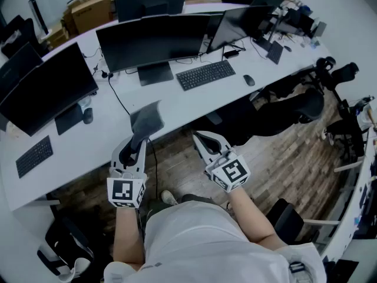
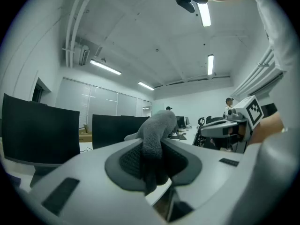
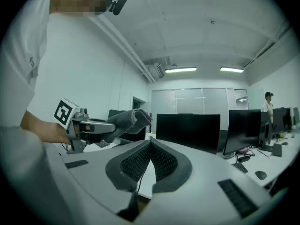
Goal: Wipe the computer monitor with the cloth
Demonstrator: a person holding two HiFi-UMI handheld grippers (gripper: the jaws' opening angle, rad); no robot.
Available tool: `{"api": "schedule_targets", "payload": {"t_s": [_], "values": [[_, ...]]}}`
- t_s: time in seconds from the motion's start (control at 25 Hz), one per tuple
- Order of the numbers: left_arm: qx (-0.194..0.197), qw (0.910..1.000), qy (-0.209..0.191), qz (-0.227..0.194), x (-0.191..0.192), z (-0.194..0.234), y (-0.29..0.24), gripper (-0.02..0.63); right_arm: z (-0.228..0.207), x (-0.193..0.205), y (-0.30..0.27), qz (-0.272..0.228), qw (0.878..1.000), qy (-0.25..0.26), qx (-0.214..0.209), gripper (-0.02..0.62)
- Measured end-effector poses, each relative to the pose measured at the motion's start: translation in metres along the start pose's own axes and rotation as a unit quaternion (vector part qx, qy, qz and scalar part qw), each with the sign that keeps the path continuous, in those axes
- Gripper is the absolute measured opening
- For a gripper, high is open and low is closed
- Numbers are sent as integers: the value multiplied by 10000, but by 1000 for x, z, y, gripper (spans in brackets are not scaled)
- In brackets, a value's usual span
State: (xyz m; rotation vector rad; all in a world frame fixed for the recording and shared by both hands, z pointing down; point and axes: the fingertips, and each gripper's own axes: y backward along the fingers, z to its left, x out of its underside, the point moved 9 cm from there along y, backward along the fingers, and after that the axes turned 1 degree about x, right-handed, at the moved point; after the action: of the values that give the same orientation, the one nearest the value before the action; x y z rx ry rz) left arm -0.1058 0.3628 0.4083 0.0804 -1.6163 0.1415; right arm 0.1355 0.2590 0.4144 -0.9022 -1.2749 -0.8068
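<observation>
While the left tool (image 1: pixel 139 141) is held forward, clamped on the grey cloth (image 1: pixel 146 119) pointed far toward the monitor (image 1: pixel 154 40), the right tool (image 1: pixel 198 137) is held alongside, closed and empty.

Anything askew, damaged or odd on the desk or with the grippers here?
Nothing stands out. The middle monitor stands upright on the desk, the left gripper has its jaws clamped on the grey cloth, and the right gripper is shut and empty.
</observation>
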Motion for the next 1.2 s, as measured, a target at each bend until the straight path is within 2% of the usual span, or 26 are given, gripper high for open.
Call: {"api": "schedule_targets", "payload": {"t_s": [0.16,0.32,0.64,0.92,1.2], "values": [[56,10000,72,16,5,15,1,86,10,0,-15,75,10000,-15,-34,6],[-69,9999,39,120,11,23,-1,89,11,1,-19,115,9999,-95,68,8],[-331,9985,-287,320,17,39,-19,89,-15,10,-35,177,9996,-138,197,8],[-610,9944,-684,522,17,63,-72,90,-68,20,-87,111,9998,-184,42,8],[-1118,9874,-819,769,12,94,-139,91,-138,20,-160,-18,9984,-347,-455,8]]}}
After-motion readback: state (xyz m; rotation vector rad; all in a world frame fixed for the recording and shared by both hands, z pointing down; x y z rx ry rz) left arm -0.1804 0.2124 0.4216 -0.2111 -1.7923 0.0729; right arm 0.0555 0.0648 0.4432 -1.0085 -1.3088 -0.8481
